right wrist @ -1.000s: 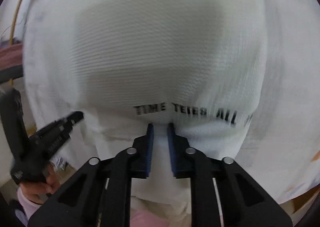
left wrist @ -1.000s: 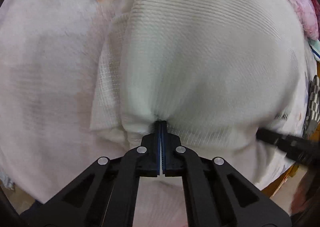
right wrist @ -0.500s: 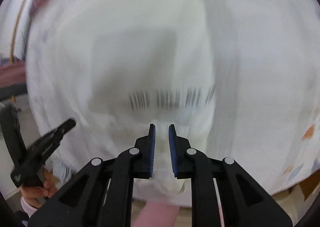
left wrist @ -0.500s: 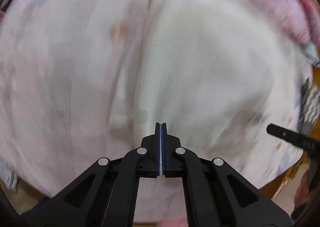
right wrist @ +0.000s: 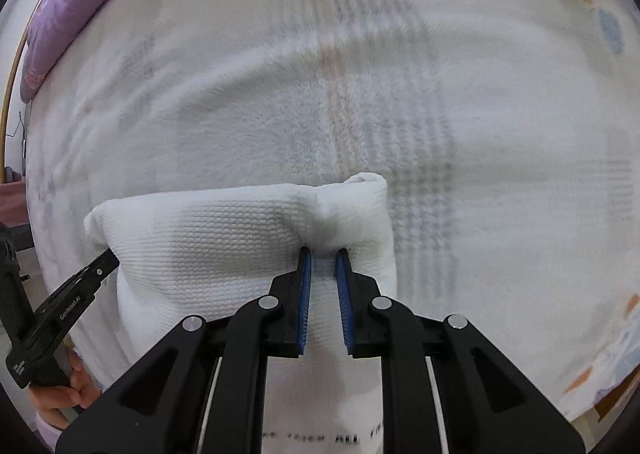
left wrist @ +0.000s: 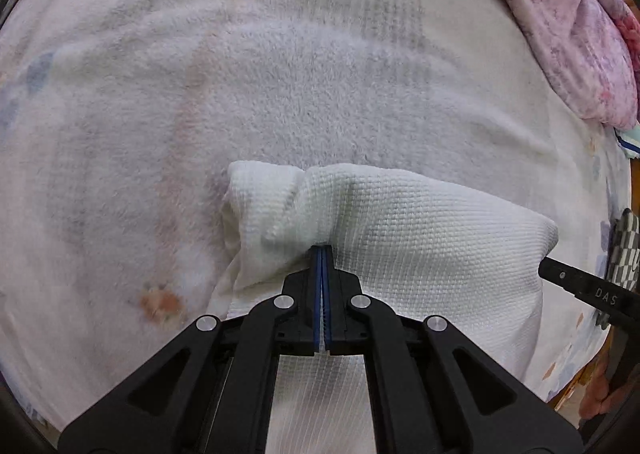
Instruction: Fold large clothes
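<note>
white waffle-weave garment (left wrist: 420, 238) with a line of black lettering (right wrist: 320, 437), pale fleecy blanket (left wrist: 280, 94) with faint grey plaid stripes and small orange flower prints, pink-purple mottled quilt (left wrist: 568, 26), black-and-white checked cloth (left wrist: 624, 254), black grippers with blue pads (right wrist: 305, 294)

Black lettering runs along the lower edge of the white garment (right wrist: 208, 254), blurred beyond reading (only "ALL" can be made out); "DAS" is stamped on the right gripper (left wrist: 592, 294) in the left wrist view.
</note>
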### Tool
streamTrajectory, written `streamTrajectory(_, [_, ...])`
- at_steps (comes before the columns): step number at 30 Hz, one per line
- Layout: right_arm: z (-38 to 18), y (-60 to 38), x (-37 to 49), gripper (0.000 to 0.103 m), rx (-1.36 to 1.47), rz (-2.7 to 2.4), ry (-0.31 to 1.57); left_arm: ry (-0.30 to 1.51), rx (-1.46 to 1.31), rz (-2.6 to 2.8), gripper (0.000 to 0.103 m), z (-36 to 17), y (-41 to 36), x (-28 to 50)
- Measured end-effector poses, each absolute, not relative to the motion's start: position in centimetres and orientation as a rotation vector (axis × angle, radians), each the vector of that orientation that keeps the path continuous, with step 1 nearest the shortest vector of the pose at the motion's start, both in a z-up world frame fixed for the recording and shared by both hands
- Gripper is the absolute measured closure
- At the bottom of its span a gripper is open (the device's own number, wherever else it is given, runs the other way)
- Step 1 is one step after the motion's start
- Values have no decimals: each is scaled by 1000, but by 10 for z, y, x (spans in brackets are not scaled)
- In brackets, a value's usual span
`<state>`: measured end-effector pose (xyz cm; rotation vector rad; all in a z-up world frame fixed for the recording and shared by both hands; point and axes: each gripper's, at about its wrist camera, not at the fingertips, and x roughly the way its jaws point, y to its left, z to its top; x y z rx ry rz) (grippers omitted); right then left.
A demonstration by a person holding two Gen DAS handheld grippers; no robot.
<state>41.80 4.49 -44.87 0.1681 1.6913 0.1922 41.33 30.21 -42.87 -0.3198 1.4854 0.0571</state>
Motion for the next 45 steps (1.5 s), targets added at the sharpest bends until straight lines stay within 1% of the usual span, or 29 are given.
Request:
streamTrajectory(3, [-437,42,415,90,155,186,1684,1495,-272,61,102,-419,299,410])
streamTrajectory(4, [-430,40,412,88,148,180,1682,1491,-247,70,102,-412,298,408])
streamTrajectory(5, [-420,37,407,88,154,178,1682,1485,-241,77,102,-407,294,407])
streamTrajectory(7, [-403,34,390,88,203,217,1681,1478,-261,73,102,-392,292,388])
streamTrajectory(9, [-393,33,364,88,217,254,1703,1495,-262,51,102,-389,286,367])
streamTrajectory(10, [-396,36,352,88,198,258,1721,1519,-252,46,102,-394,284,360])
streamTrajectory(12, [-422,42,328,90,166,261,1767,1586,-248,60,102,-427,282,344])
streamTrajectory(14, [-445,40,321,91,190,238,1758,1579,-290,74,103,-435,286,337])
streamTrajectory(17, [-421,29,315,88,207,231,1773,1574,-258,105,102,-416,287,318])
streamTrajectory(18, [-412,25,311,83,205,232,1764,1572,-270,108,101,-412,291,309])
streamTrajectory(19, [-405,19,305,67,199,222,1753,1565,-288,106,87,-410,293,302])
streamTrajectory(20, [-398,12,299,50,197,218,1737,1549,-310,105,59,-407,298,293])
streamTrajectory(21, [-395,8,296,25,215,234,1724,1526,-325,103,46,-405,303,286])
streamTrajectory(22, [-392,0,291,18,242,250,1705,1513,-341,98,37,-404,307,282])
streamTrajectory(24, [-388,-16,288,17,265,242,1671,1504,-399,93,37,-405,322,276])
streamTrajectory(27, [-392,-36,286,15,322,274,1665,1486,-412,91,33,-401,338,274])
streamTrajectory(31, [-396,-39,293,9,312,316,1605,1459,-414,54,27,-398,361,276])
streamTrajectory(33, [-404,-43,300,9,316,345,1603,1457,-423,28,27,-402,369,282])
streamTrajectory(39, [-428,-46,320,8,395,428,1590,1464,-394,-80,25,-429,356,310])
streamTrajectory(41, [-437,-46,327,8,442,478,1576,1466,-416,-125,20,-438,359,313])
streamTrajectory(44, [-451,-41,335,8,457,600,1575,1424,-443,-227,14,-446,366,316])
streamTrajectory(45, [-454,-41,337,7,465,622,1572,1409,-466,-258,12,-448,370,315])
